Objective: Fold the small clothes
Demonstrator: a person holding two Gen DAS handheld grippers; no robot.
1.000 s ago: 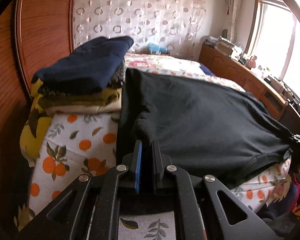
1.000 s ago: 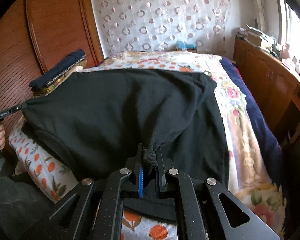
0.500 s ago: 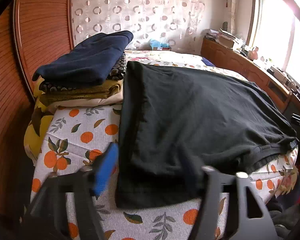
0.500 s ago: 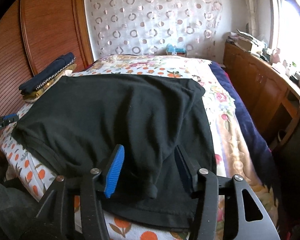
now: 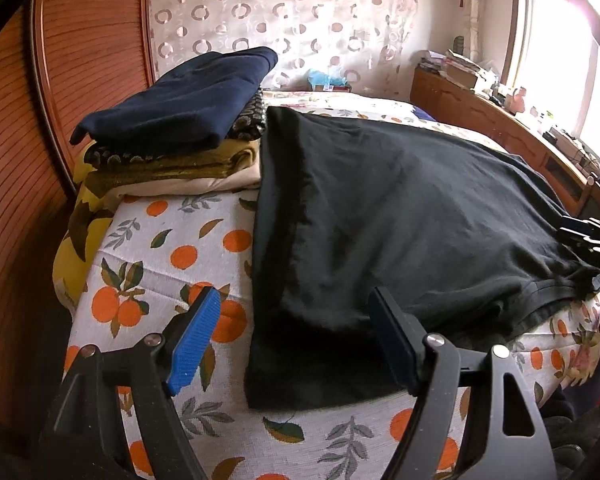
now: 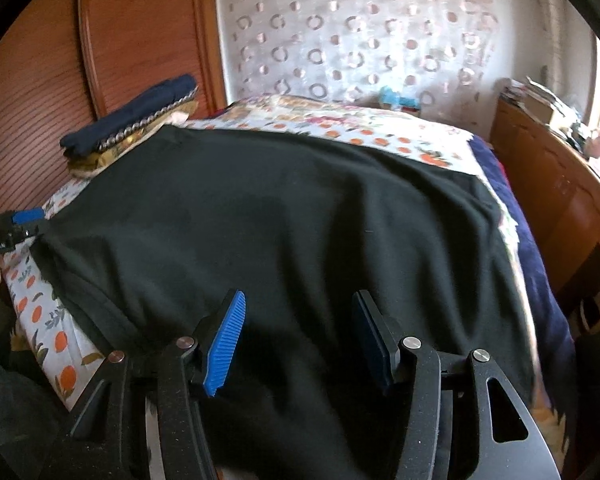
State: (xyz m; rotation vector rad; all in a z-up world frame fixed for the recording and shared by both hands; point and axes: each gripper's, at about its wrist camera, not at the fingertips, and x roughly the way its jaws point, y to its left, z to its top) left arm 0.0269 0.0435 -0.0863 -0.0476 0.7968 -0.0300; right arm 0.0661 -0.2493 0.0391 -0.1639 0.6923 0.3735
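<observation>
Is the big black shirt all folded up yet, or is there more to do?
Not yet. Done: a stack of folded clothes sits on the bed's corner. In hand: nothing; the left gripper is opening and the right gripper is open, both empty. Left: the black cotton shirt lies spread on the orange-print bedspread, needing more folds.

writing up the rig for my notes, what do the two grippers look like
Both match. The left gripper and right gripper have matte black frames with triangular cut-outs and silver round screw heads. Each has two flat fingers with ribbed pads: one bright blue, the other dark blue. Small white lettering, too small to read, marks the left gripper's side in the right wrist view.
</observation>
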